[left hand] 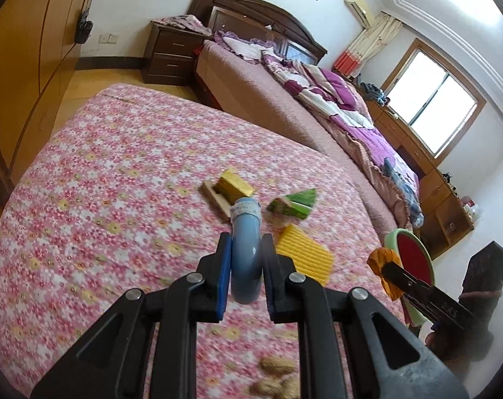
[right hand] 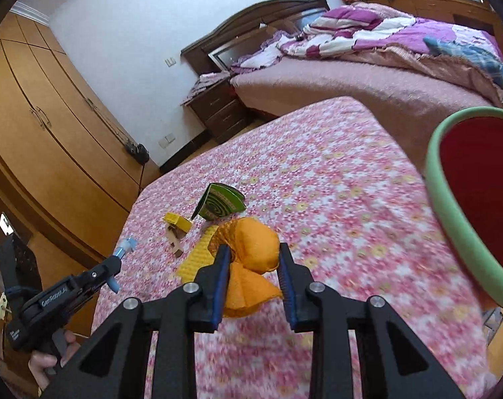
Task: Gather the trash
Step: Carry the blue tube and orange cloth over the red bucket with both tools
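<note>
Place: a home bedroom is shown.
Bed: a dark wooden headboard [left hand: 264, 23] and a rumpled purple quilt [right hand: 367, 33] are seen.
Storage: a nightstand [left hand: 171, 56] and a built-in wardrobe [right hand: 45, 123] are seen.
Window: curtains [left hand: 367, 46] are hung beside it.

Surface: pink floral cloth [left hand: 118, 173]. On it: yellow box [left hand: 235, 184] on wooden piece [left hand: 214, 199], green carton [left hand: 293, 204], yellow ribbed pad [left hand: 306, 254], peanuts [left hand: 276, 377].

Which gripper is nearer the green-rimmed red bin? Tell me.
Right. The right gripper, holding orange netting, is close beside the green-rimmed red bin. The left gripper, holding a blue tube, is farther away over the tabletop.
</note>
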A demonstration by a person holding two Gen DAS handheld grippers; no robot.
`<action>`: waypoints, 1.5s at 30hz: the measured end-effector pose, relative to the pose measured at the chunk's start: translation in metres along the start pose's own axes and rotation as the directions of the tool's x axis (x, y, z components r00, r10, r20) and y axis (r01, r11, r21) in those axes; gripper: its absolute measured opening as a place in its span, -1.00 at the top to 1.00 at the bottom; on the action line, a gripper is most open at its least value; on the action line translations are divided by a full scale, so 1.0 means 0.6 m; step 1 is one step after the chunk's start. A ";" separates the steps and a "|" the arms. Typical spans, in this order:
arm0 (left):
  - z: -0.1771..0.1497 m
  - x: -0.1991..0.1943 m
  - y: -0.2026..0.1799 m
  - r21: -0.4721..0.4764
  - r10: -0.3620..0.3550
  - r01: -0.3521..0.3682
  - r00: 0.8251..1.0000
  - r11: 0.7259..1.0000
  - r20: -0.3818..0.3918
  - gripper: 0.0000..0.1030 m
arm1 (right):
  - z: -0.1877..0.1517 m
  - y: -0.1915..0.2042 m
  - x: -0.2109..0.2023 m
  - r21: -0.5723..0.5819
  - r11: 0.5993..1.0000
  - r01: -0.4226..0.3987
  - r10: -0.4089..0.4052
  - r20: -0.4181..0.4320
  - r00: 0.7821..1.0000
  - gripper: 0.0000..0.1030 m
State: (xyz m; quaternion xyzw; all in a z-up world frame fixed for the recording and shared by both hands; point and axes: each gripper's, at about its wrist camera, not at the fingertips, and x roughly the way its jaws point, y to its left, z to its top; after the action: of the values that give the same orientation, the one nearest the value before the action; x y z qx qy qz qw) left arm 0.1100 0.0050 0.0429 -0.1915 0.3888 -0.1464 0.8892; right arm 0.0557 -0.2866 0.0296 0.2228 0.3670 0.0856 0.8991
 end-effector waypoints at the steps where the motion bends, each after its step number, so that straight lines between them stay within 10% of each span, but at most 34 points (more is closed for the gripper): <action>1: -0.002 -0.007 -0.006 0.004 -0.007 0.007 1.000 1.000 0.005 0.67 | -0.001 0.001 -0.009 0.000 1.000 0.001 -0.001 0.009 1.000 0.41; 27: -0.056 -0.074 -0.224 0.248 -0.199 0.199 0.980 0.948 -0.025 0.67 | -0.045 -0.067 -0.241 0.080 0.990 0.116 -0.134 0.279 0.951 0.41; 45: -0.081 0.045 -0.404 0.372 -0.287 0.330 0.943 0.867 -0.167 0.67 | -0.053 -0.209 -0.291 0.248 0.945 0.215 -0.295 0.352 0.888 0.40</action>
State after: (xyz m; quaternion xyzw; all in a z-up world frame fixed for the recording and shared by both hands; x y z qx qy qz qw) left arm 0.0640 -0.2315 0.1057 -0.0597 0.3623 -0.3721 0.8525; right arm -0.0928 -0.4427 0.0599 0.2749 0.2164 -0.1168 0.9295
